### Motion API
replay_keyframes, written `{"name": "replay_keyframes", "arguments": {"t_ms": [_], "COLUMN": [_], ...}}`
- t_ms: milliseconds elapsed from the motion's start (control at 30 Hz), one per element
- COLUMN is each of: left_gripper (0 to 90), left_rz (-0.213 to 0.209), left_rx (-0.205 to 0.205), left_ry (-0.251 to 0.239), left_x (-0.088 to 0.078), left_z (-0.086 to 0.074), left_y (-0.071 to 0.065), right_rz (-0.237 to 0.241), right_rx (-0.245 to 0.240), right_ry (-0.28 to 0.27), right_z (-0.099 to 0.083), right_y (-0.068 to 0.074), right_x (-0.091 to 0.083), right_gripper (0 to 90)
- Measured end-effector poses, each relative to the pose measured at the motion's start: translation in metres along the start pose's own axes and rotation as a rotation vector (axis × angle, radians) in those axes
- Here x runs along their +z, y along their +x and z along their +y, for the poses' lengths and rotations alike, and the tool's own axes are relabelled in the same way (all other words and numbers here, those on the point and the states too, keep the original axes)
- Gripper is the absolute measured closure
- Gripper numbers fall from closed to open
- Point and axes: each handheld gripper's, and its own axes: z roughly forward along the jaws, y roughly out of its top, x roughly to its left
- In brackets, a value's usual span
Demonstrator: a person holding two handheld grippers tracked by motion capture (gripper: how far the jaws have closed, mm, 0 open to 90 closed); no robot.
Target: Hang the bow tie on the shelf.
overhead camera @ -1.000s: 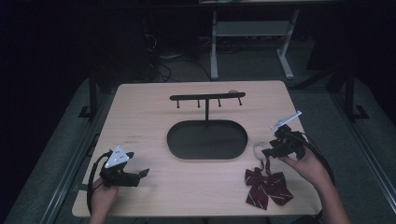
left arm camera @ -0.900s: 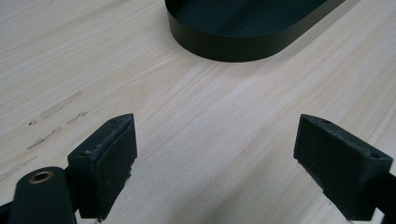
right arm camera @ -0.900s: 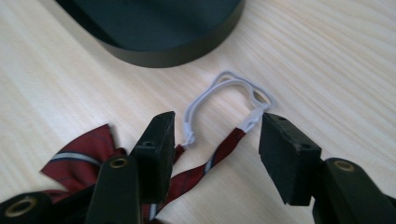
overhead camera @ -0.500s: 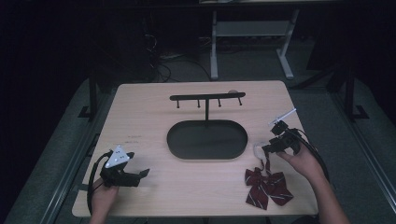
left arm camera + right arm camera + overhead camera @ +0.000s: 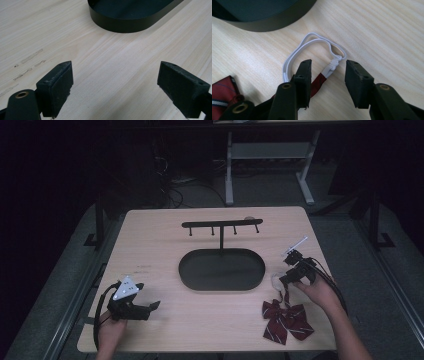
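A lab or recording room is suggested. A bare wooden table (image 5: 150,240) is set on a grey carpeted floor (image 5: 60,285) in a darkened space. Loose cables (image 5: 172,190) are seen on the floor behind it, beside the white metal frame (image 5: 270,155) of another desk.

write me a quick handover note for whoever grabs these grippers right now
Right gripper: open, jaws either side of the bow tie's white clasp, not closed on it yet.
Left gripper: open, holding nothing, near the table's front left corner.
Bow tie: flat on the table at front right, its white elastic loop lying beside the black oval tray.
Hook stand: nothing hangs on it.
Done: approach to the strap.
Left: grip it, lift; hanging it on a hook seems likely.
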Motion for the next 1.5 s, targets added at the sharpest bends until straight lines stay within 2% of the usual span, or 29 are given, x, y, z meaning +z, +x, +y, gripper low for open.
{"name": "replay_keyframes", "arguments": {"t_ms": [267, 467, 733, 1000, 1133, 1333, 1500], "left_gripper": [13.2, 13.2, 13.2, 13.2, 13.2, 13.2, 13.2], "left_rz": [0.0, -0.001, 0.001, 0.001, 0.001, 0.0, 0.003], "left_rx": [0.0, 0.0, 0.002, 0.002, -0.001, 0.0, 0.0], "left_ry": [-0.001, -0.001, -0.001, 0.0, 0.0, 0.003, -0.001], "left_x": [0.0, 0.0, -0.001, -0.001, 0.0, 0.0, -0.001], "left_z": [0.0, 0.0, 0.0, 0.0, 0.0, 0.0, 0.0], "left_y": [0.0, 0.0, 0.0, 0.0, 0.0, 0.0, 0.0], "right_rz": [-0.027, -0.048, -0.067, -0.052, -0.026, -0.013, 0.027], "right_rx": [-0.006, -0.028, -0.05, -0.054, -0.058, -0.079, -0.096], "right_ry": [0.031, 0.045, 0.053, 0.062, 0.028, 0.005, -0.038], "right_z": [0.002, 0.003, 0.003, 0.001, 0.0, 0.002, 0.004], "right_y": [0.002, 0.004, 0.006, 0.005, 0.006, 0.01, 0.015], "right_x": [0.006, 0.007, 0.008, 0.006, -0.001, -0.015, -0.028], "right_gripper": [62.1, 68.1, 82.8, 85.8, 85.9, 86.0, 86.2]}}
